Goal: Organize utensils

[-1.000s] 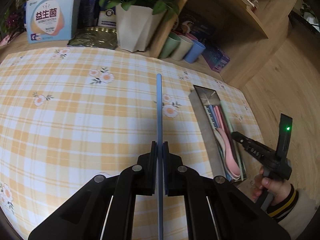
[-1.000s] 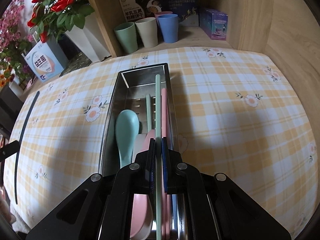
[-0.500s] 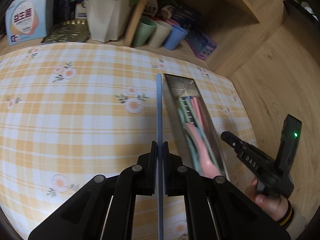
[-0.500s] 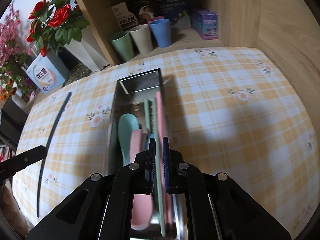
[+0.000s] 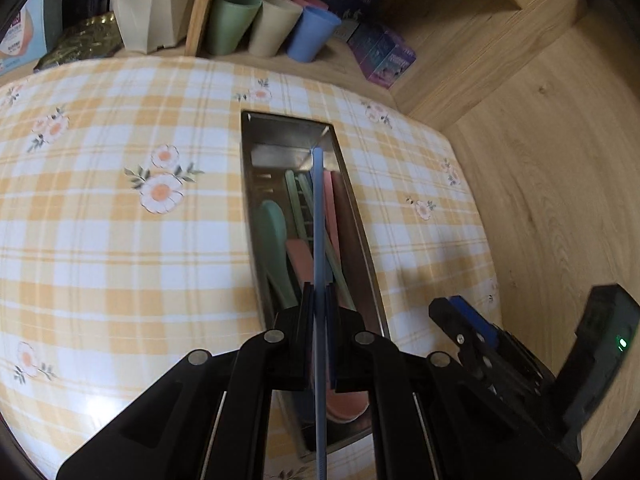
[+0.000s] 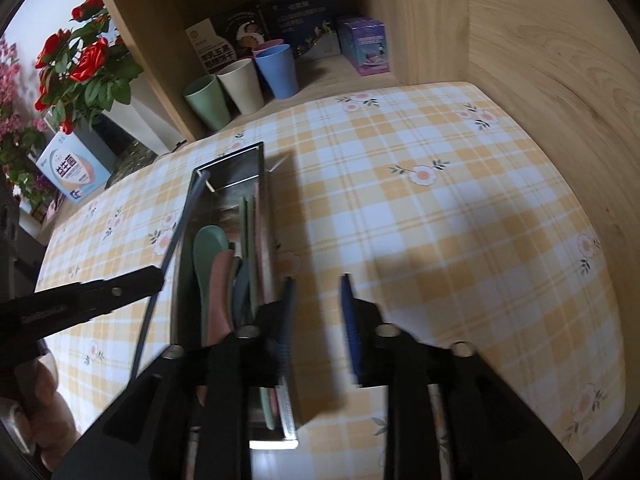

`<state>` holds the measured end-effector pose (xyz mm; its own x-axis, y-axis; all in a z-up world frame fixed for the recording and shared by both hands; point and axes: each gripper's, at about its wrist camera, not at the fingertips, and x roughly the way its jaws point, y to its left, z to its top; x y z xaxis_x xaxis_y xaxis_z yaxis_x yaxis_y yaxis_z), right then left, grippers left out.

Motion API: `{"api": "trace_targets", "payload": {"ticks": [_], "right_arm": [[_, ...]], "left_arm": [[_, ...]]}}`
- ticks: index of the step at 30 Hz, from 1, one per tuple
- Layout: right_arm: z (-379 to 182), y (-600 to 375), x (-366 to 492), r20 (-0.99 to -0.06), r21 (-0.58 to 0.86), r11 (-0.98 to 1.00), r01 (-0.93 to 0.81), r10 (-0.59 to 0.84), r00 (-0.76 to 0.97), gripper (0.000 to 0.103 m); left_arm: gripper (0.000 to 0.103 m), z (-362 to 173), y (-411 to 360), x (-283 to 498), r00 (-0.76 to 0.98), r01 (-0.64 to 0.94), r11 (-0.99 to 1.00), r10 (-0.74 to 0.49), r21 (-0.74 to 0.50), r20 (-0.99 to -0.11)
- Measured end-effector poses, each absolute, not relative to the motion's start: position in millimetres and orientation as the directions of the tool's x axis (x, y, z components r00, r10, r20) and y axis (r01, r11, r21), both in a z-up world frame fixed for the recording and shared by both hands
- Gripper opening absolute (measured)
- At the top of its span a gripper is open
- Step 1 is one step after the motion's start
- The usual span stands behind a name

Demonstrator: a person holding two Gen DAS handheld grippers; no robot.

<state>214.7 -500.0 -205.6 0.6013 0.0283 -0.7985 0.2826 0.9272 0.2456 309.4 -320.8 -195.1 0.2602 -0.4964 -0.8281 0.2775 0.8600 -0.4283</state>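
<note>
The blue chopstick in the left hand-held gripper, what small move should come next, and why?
Probably lower it a little and then open. The left hand-held gripper is shut on the blue chopstick, which already lines up lengthwise over the metal utensil tray, with its tip near the far end.

A home dining nook: checked floral tablecloth [image 5: 120,260], shelved cups [image 6: 276,72], potted roses [image 6: 86,68].

light-blue box [image 6: 74,168] left of flower pot [image 6: 152,116]: large chinese characters "益生菌". white carton [image 6: 210,48] behind cups [image 6: 244,84]: black chinese print, too small to read surely.
</note>
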Motion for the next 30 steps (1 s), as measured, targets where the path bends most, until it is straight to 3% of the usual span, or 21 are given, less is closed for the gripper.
{"api": "trace_targets", "payload": {"ticks": [4, 21, 30], "right_arm": [[-206.3, -504.9, 212.2, -0.796, 0.257, 0.922, 0.288, 0.033, 0.605, 0.049], [-212.1, -514.5, 207.5, -0.799, 0.287, 0.901, 0.325, 0.039, 0.600, 0.051], [-197.5, -509.7, 202.3, -0.788, 0.276, 0.905, 0.324, 0.020, 0.615, 0.051]], "left_arm": [[0.005, -200.0, -332.4, 313.6, 0.245, 0.270, 0.864, -0.488, -0.424, -0.838], [0.005, -220.4, -350.7, 328.4, 0.184, 0.263, 0.870, -0.469, -0.416, -0.864], [0.020, -191.4, -335.4, 325.3, 0.251, 0.352, 0.857, -0.473, -0.375, -0.845]]}}
